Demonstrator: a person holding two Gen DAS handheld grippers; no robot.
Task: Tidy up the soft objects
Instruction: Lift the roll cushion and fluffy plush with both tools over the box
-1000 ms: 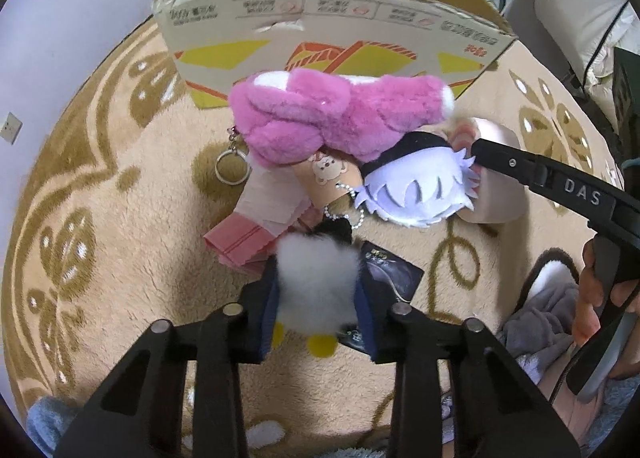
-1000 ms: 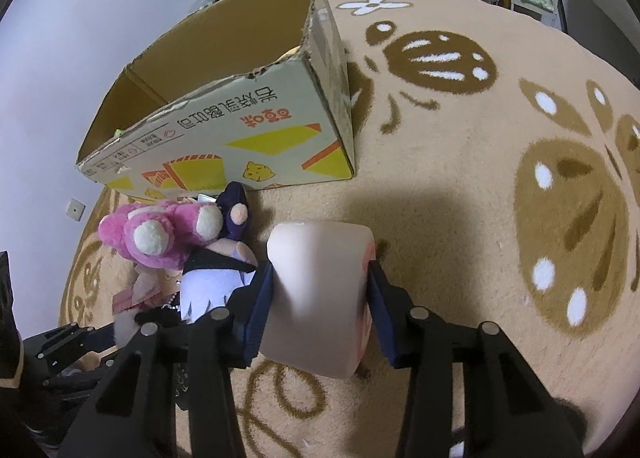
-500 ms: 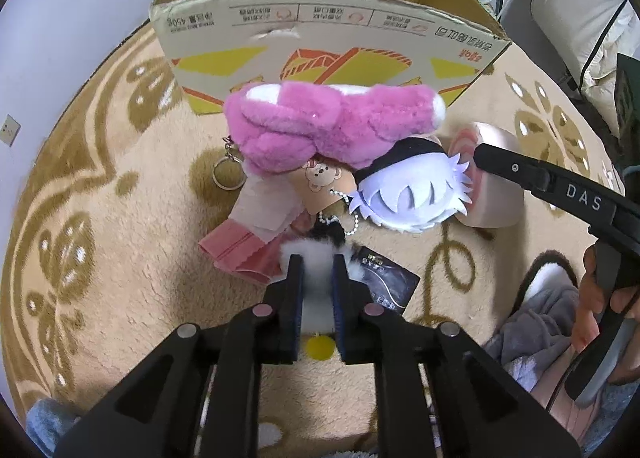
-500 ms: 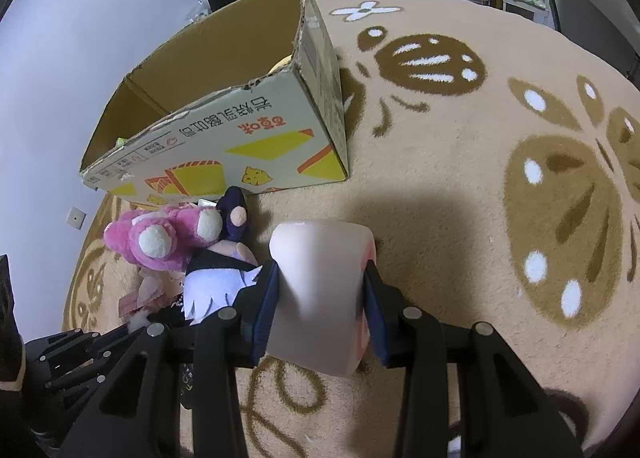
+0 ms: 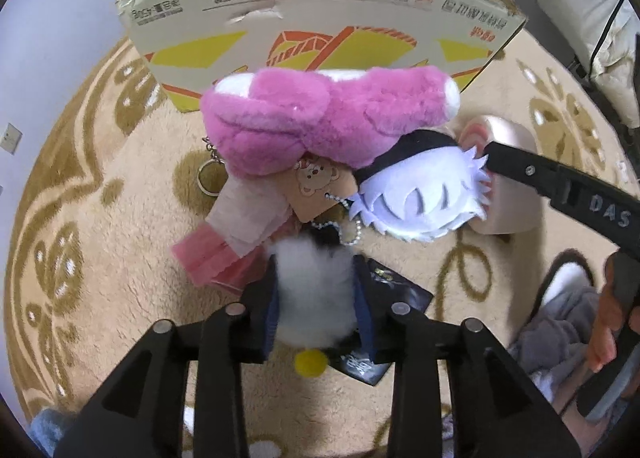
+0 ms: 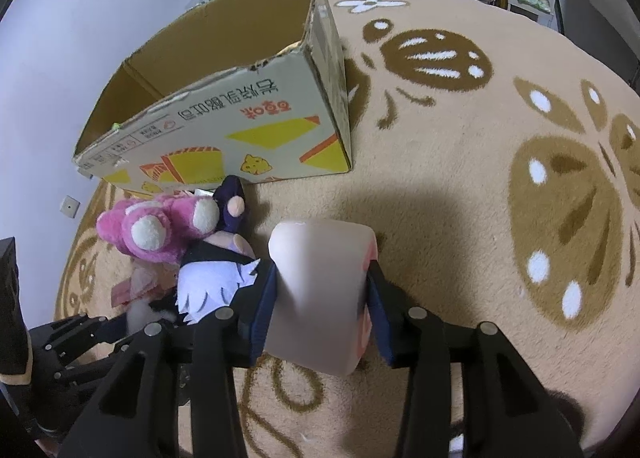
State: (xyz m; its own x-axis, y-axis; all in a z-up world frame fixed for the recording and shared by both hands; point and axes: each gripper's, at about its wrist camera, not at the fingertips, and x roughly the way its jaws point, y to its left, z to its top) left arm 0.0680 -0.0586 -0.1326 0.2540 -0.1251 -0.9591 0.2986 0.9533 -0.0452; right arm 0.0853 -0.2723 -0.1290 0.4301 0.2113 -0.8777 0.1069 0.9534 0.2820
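While its jaws have just been opening a little, the left gripper (image 5: 316, 298) has a white fluffy toy (image 5: 316, 290) between its blue pads, which press into the fur on both sides, so the toy is gripped; a yellow foot (image 5: 310, 363) pokes out below the fur. Under this toy lie a dark printed card (image 5: 394, 286) and a pink pleated cloth piece (image 5: 216, 254), all on the beige carpet (image 5: 100, 218) with brown patterns. Just beyond, a bead chain and a tan bear tag (image 5: 316, 188) lead to a pink plush (image 5: 320, 130), which rests partly on a white-haired doll (image 5: 420, 202) with a black band (its face is turned away). A key ring (image 5: 208, 182) lies beside the pink plush. Behind them stands an open cardboard box (image 5: 320, 30) with yellow and orange print. The right gripper (image 6: 320, 294), its jaws also just having eased apart, has a pale pink cylindrical cushion (image 6: 320, 286) between its pads, which touch the cushion's two sides and hold it just beside the doll's white hair. At the right edge of the left view a hand (image 5: 612, 314) holds that gripper's black handle, above grey fabric (image 5: 560, 330).
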